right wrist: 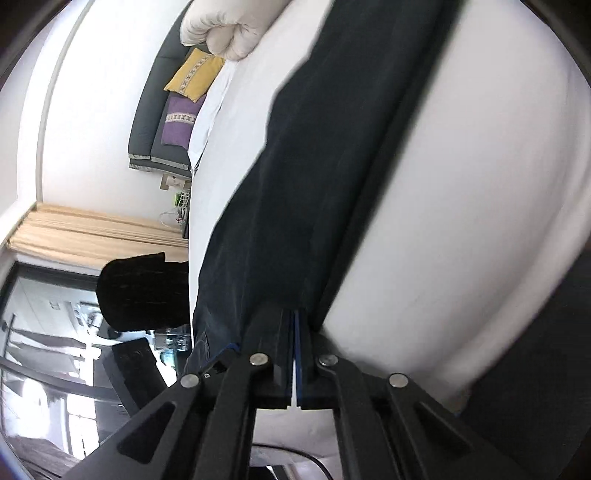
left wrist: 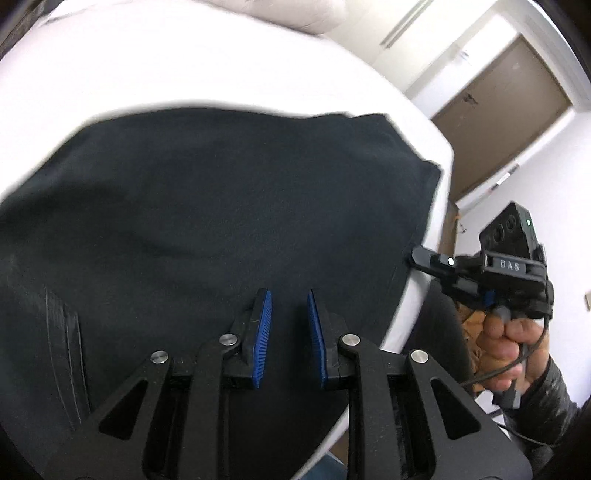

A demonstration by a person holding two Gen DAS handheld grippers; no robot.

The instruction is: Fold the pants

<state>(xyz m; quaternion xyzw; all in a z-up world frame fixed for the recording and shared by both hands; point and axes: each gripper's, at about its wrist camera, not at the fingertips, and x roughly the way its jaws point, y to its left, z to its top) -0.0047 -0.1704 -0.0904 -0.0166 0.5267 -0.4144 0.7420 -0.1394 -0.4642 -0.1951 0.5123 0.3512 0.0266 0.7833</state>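
Observation:
Dark navy pants (left wrist: 221,206) lie spread on a white bed (left wrist: 184,66). My left gripper (left wrist: 290,299) is open, its blue pads just above the cloth near the front edge, holding nothing. My right gripper (left wrist: 417,258) shows at the right edge of the bed, its tip at the pants' edge. In the right wrist view the right gripper (right wrist: 294,314) is shut on the pants' edge (right wrist: 317,166), and the cloth runs away from it in a long band across the bed (right wrist: 461,184).
A white pillow (right wrist: 225,26) lies at the head of the bed. A grey sofa with yellow and purple cushions (right wrist: 184,99) stands by the wall. A brown door (left wrist: 509,107) is beyond the bed. A dark chair back (right wrist: 144,291) stands by the bedside.

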